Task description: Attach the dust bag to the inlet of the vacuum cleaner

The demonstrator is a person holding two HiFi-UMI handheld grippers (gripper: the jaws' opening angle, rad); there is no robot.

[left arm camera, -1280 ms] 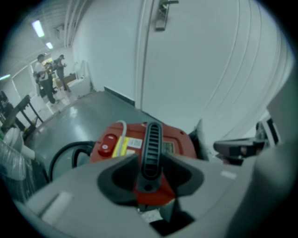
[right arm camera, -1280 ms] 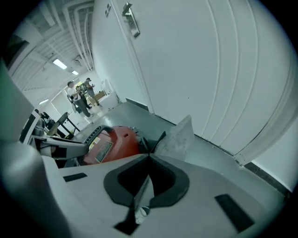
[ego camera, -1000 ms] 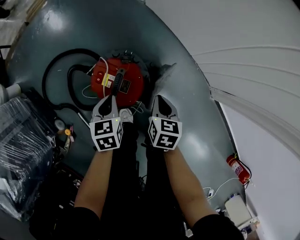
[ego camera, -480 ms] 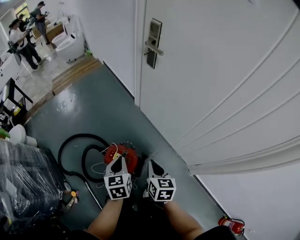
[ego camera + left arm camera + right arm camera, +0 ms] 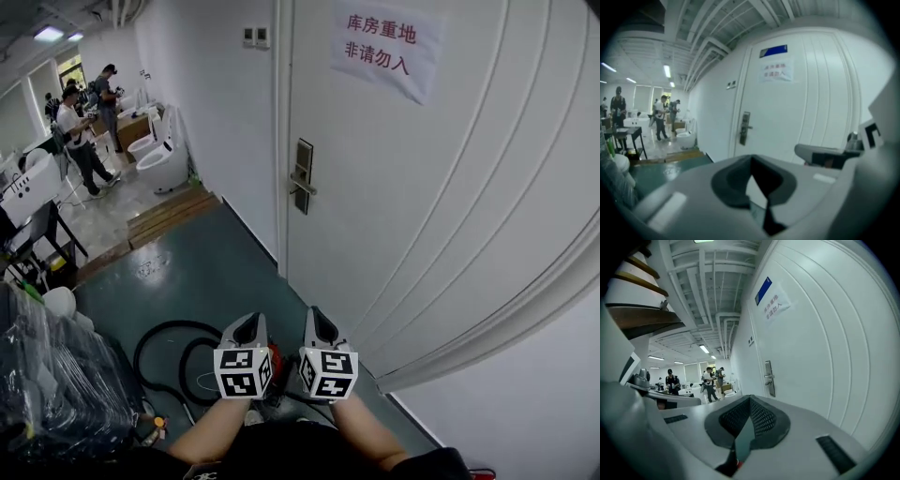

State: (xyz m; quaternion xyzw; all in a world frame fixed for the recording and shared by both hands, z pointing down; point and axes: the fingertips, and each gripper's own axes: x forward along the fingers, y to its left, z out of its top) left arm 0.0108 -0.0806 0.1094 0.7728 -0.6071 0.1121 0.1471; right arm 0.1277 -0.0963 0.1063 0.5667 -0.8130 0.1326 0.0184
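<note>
Grey left gripper and right gripper clenched on nothing, side by side; red round vacuum cleaner half-hidden under them, on grey-green floor along white door edge.

A workshop-like hall in a commercial building. Bare ceiling beams run along the top. The green painted floor carries loose white toilets beside people at upper left. A white door bears a paper notice.
</note>
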